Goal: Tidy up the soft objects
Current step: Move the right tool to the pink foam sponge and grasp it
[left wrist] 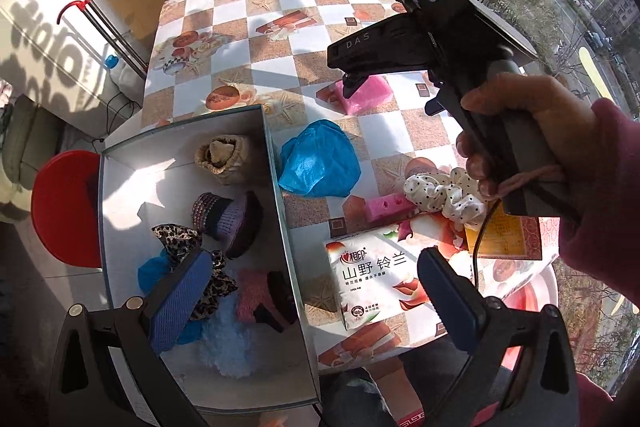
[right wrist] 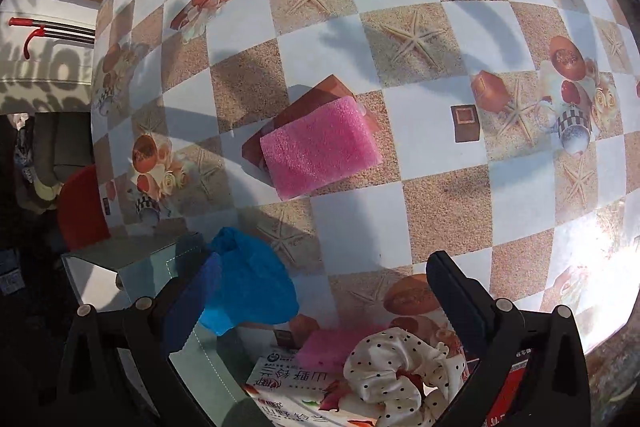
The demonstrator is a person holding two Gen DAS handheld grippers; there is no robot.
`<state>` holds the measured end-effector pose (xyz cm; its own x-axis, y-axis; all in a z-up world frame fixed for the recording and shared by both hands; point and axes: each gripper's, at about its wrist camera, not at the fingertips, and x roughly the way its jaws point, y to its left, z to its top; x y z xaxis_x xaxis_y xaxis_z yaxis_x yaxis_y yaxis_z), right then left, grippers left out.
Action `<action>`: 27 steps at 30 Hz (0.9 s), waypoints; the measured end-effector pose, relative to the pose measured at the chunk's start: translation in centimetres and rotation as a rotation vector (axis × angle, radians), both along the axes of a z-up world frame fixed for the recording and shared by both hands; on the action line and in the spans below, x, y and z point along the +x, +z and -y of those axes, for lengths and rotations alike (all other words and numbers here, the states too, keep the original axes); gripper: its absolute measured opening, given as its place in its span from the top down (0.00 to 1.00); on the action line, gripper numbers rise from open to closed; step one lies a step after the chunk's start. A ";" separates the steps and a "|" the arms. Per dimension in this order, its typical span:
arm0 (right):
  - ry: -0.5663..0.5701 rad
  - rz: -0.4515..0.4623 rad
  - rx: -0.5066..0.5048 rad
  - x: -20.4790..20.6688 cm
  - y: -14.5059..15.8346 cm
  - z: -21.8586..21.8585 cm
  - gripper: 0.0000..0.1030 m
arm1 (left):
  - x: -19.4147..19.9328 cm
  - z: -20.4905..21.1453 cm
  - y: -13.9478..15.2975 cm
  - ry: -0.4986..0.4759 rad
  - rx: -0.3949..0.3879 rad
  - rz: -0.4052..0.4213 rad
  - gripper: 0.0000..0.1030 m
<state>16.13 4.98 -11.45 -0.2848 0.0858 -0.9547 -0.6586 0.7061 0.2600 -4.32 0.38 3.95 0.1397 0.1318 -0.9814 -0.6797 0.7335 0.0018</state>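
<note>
Two hand-held grippers, the left gripper [left wrist: 312,291] and right gripper [right wrist: 320,291], hover with jaws apart and empty above a checkered table [left wrist: 304,11]. Still lying on it are two pink sponges [right wrist: 320,145] [left wrist: 386,206], one blue shoe cover [left wrist: 316,159], one polka-dot scrunchie [left wrist: 444,197] and one tissue pack [left wrist: 376,279]. Beside them an open box [left wrist: 276,163] holds several soft items, among them a leopard-print scrunchie [left wrist: 180,241].

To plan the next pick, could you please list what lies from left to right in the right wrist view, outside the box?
Blue cloth → pink sponge → polka-dot scrunchie.
</note>
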 end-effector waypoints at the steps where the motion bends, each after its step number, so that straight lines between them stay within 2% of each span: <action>1: 0.007 0.035 -0.002 0.2 -0.3 -0.7 0.00 | -0.5 0.0 0.0 0.013 0.000 -0.003 0.00; 3: 0.048 0.082 -0.023 0.6 -1.3 -2.2 0.00 | -1.3 -0.1 0.1 0.032 0.003 -0.008 0.00; 8: 0.140 0.098 -0.071 0.4 -4.5 -4.5 0.00 | -2.0 -0.4 -0.4 0.059 -0.011 -0.030 0.00; 13: 0.215 0.138 -0.032 -0.3 -4.9 -5.2 0.00 | -1.3 -0.7 -1.1 0.038 -0.020 -0.054 0.00; 14: 0.231 0.149 -0.032 -0.5 -4.9 -5.3 0.02 | -0.9 -0.8 -1.1 0.029 -0.019 -0.054 0.00; 15: 0.246 0.153 -0.031 -0.6 -4.9 -5.3 0.15 | -0.5 -0.8 -1.2 0.018 -0.018 -0.055 0.00; 16: 0.260 0.166 -0.040 -0.7 -4.9 -5.3 0.22 | 0.0 -1.0 -1.2 0.006 -0.016 -0.055 0.00; 19: 0.282 0.167 -0.031 -0.4 -4.5 -5.0 0.29 | 1.7 -1.1 -1.6 -0.043 -0.004 -0.068 0.00; 21: 0.263 0.138 -0.013 0.2 -4.4 -4.6 0.29 | 2.8 -1.1 -2.0 -0.075 0.012 -0.084 0.00; 24: 0.134 0.046 0.027 2.5 -3.6 -3.1 0.29 | 4.6 -1.3 -2.4 -0.112 0.027 -0.102 0.00; 27: 0.023 0.002 0.093 4.8 -1.3 -1.6 0.29 | 6.7 -1.5 -3.3 -0.164 0.056 -0.133 0.00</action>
